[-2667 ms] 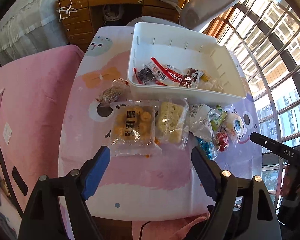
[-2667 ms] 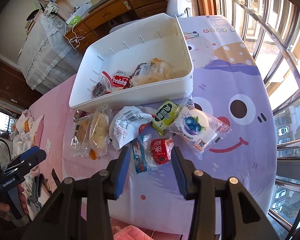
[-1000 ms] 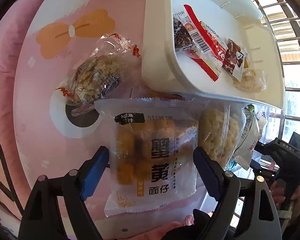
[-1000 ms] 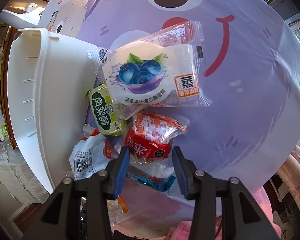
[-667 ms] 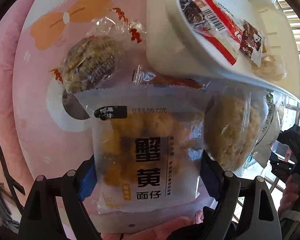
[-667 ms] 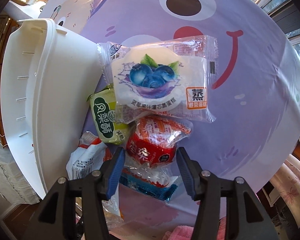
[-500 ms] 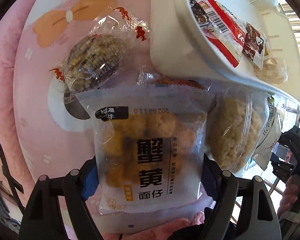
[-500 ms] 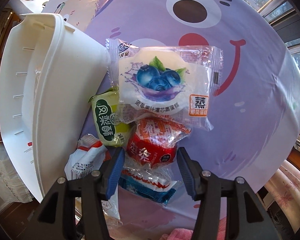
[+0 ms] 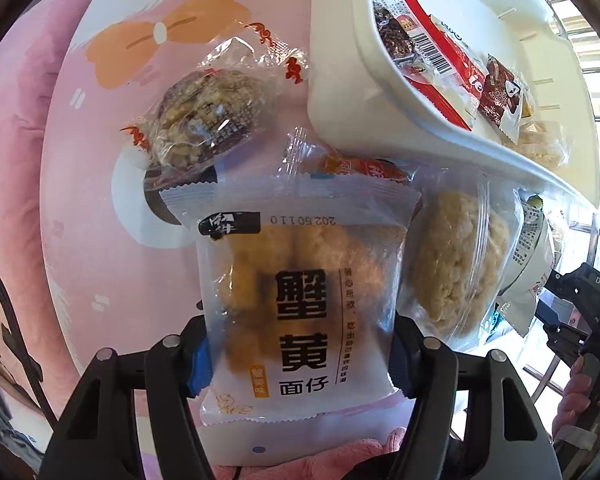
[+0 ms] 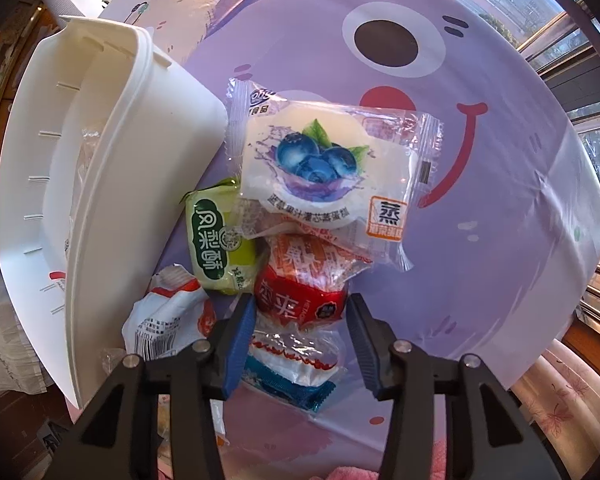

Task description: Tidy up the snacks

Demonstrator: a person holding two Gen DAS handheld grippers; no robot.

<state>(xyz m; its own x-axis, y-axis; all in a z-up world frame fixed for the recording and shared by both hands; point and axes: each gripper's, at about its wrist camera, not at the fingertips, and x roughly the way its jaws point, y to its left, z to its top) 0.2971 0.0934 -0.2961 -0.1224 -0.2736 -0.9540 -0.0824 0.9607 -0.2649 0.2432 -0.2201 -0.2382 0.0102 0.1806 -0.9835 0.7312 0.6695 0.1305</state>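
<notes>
A frosted pack of yellow crab-roe snacks point(image 9: 300, 292) lies on the tablecloth in front of the white bin point(image 9: 380, 120). My left gripper point(image 9: 300, 356) straddles its near half; its jaws are closing, and the blue pads pinch the pack's sides in. Seen from the right wrist, a small red snack pack point(image 10: 300, 296) sits between the closing jaws of my right gripper point(image 10: 300, 320), the pads close beside it with no squeeze visible. The bin point(image 10: 100, 160) holds several wrapped snacks.
A nut cake in clear wrap point(image 9: 204, 116) and a rice puff pack point(image 9: 456, 264) flank the held pack. A blueberry cake point(image 10: 320, 176), a green pack point(image 10: 216, 240), a blue-white pack point(image 10: 292, 372) and a white pouch point(image 10: 168, 316) crowd the red one. A window grille runs along the right.
Both grippers came down from over the table to the snacks. The left jaws narrowed onto the yellow pack. The right jaws widened a little, then narrowed around the red pack.
</notes>
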